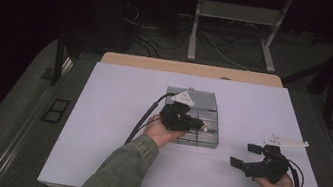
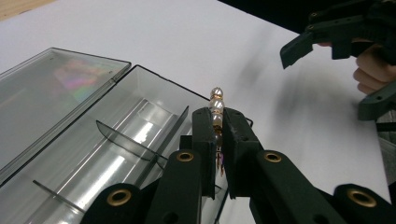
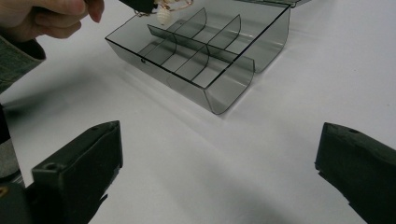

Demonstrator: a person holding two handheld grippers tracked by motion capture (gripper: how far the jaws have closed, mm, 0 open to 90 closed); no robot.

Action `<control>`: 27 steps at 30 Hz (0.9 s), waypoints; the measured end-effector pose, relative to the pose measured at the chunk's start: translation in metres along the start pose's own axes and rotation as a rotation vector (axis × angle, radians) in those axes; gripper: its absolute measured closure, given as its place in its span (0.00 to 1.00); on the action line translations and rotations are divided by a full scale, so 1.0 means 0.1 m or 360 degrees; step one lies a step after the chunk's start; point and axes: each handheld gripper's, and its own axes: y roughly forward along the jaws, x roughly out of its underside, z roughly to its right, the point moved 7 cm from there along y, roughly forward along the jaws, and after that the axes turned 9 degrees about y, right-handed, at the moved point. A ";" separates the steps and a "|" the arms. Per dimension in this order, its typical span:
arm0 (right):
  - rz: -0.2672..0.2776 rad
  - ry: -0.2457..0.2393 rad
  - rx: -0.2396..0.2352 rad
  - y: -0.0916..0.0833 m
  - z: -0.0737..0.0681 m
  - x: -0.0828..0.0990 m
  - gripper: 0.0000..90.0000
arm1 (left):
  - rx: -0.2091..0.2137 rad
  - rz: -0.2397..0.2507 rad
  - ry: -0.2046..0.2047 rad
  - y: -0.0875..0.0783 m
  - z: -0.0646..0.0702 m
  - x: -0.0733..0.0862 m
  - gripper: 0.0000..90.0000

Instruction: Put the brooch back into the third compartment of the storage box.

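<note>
A short piece of pearl and gold jewellery is pinched between the jaws of my left gripper, its beads sticking out past the tips. The left gripper hovers over the right side of a smoky clear compartment box, whose lid lies folded back flat. In the right gripper view the pearl piece hangs just above the box's far compartments. My right gripper rests to the right of the box, jaws spread wide with nothing between them.
The box stands mid-table on a white board; curved dividers split it into several cells. White table surface lies between the box and the right gripper. A white tag sits atop the right gripper. Beyond the table's far edge are cables and desk legs.
</note>
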 end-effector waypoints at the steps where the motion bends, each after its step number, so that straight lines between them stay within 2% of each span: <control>1: 0.0005 -0.0004 0.0000 0.00 0.00 0.00 0.01 | 0.0003 -0.0004 0.0007 0.02 -0.01 0.00 0.92; 13: 0.0017 -0.0017 0.0003 -0.01 0.01 -0.01 0.01 | 0.0006 -0.0100 -0.0007 0.22 -0.05 0.11 0.92; 22: 0.0022 -0.0023 0.0005 -0.01 0.01 -0.01 0.01 | -0.0004 -0.0133 -0.0030 0.27 -0.08 0.14 0.92; 27: 0.0020 -0.0025 0.0005 -0.01 0.01 -0.01 0.01 | 0.0000 -0.0166 -0.0021 0.33 -0.08 0.13 0.92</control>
